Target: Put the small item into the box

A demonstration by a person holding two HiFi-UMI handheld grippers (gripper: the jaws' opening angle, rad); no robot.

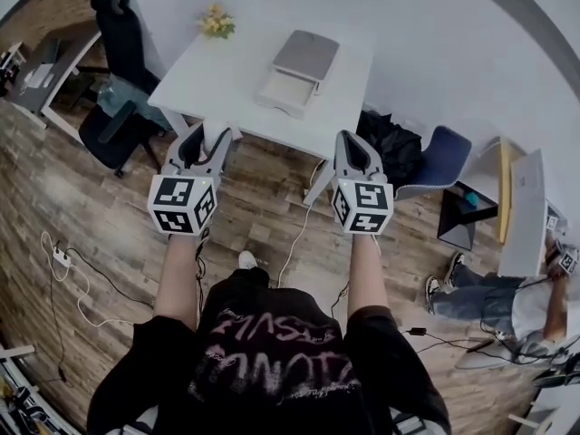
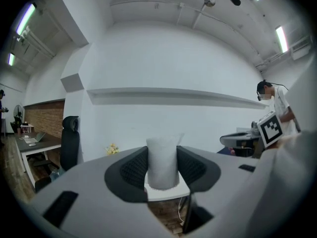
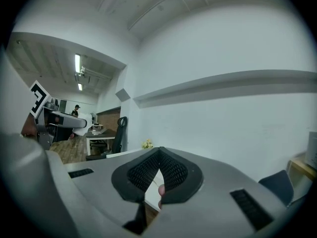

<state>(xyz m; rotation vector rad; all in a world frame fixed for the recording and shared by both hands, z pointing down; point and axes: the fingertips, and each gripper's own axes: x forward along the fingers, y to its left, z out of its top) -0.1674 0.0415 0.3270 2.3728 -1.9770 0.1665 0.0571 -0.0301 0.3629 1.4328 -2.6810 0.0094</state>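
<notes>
The left gripper (image 1: 208, 139) is held nearest, short of the table's near edge. Its jaws are clamped on the small white item (image 2: 162, 161), which is kept upright between the pads, presumably for carrying. The right gripper (image 1: 353, 148) is held alongside, well apart, with its jaws together on nothing, and is judged to be kept in reserve. Farther on, the bare left part of the white table (image 1: 204, 82) gives room for an approach. The box (image 1: 286, 89) is set toward the far side with its lid raised, so entry from above is allowed. Flowers (image 1: 216, 24) are placed at the far-left corner.
</notes>
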